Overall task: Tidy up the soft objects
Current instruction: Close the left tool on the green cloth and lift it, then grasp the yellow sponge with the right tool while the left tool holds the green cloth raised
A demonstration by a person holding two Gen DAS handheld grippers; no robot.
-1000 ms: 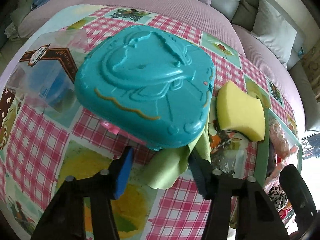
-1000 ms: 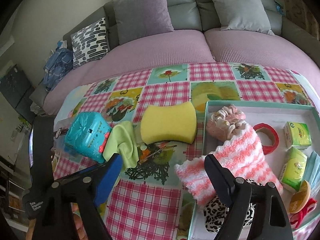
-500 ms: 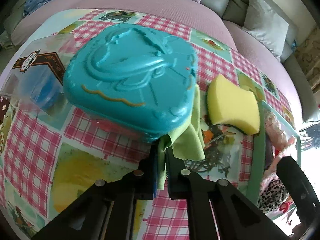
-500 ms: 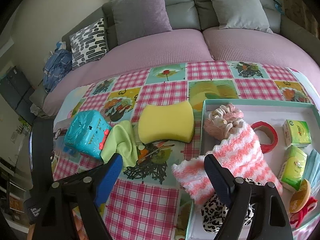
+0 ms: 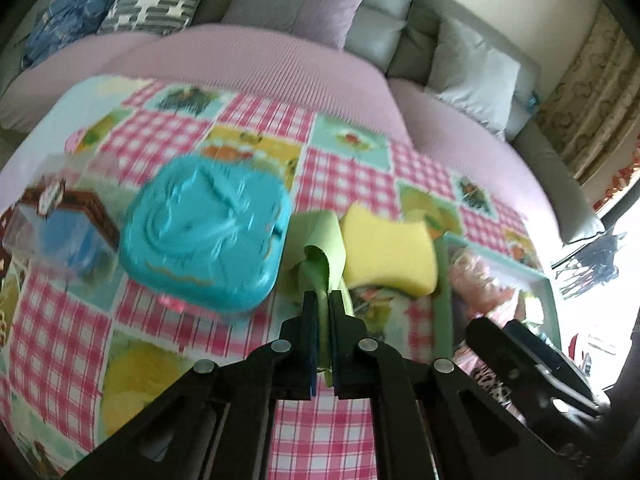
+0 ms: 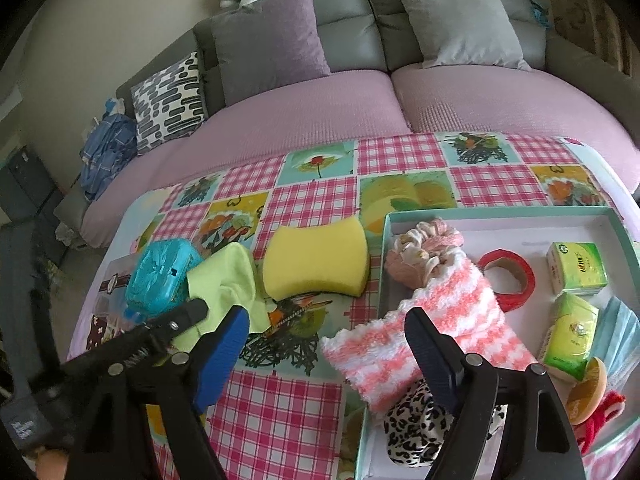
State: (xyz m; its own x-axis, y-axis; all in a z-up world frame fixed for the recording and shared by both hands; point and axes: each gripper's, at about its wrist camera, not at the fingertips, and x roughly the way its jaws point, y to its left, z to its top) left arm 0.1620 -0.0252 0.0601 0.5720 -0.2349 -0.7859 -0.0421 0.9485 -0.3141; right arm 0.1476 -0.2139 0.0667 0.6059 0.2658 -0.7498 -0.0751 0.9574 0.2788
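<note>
My left gripper (image 5: 322, 300) is shut on a light green cloth (image 5: 324, 236), which hangs bunched between the pads just above the checked tablecloth. The cloth (image 6: 228, 276) lies between a teal plastic case (image 5: 208, 236) and a yellow sponge (image 5: 388, 252). My right gripper (image 6: 326, 332) hovers over the tablecloth near the front with its jaws closing slightly and nothing pressed between them. Below it, a pink and white fuzzy sock (image 6: 420, 320) droops over the edge of a teal-rimmed tray (image 6: 480, 212). A pink scrunchie (image 6: 420, 252) and a leopard-print piece (image 6: 416, 420) lie in the tray.
The tray also holds a red tape roll (image 6: 506, 280), green tissue packs (image 6: 576, 268) and blue masks (image 6: 616, 332). A clear plastic box (image 5: 60, 224) stands left of the teal case. A pink-covered sofa (image 6: 360, 100) with cushions runs behind the table.
The left gripper's jaws closed on the green cloth, then rose and pulled it out from under the teal case. The right gripper has stayed in place, its jaws slightly narrower.
</note>
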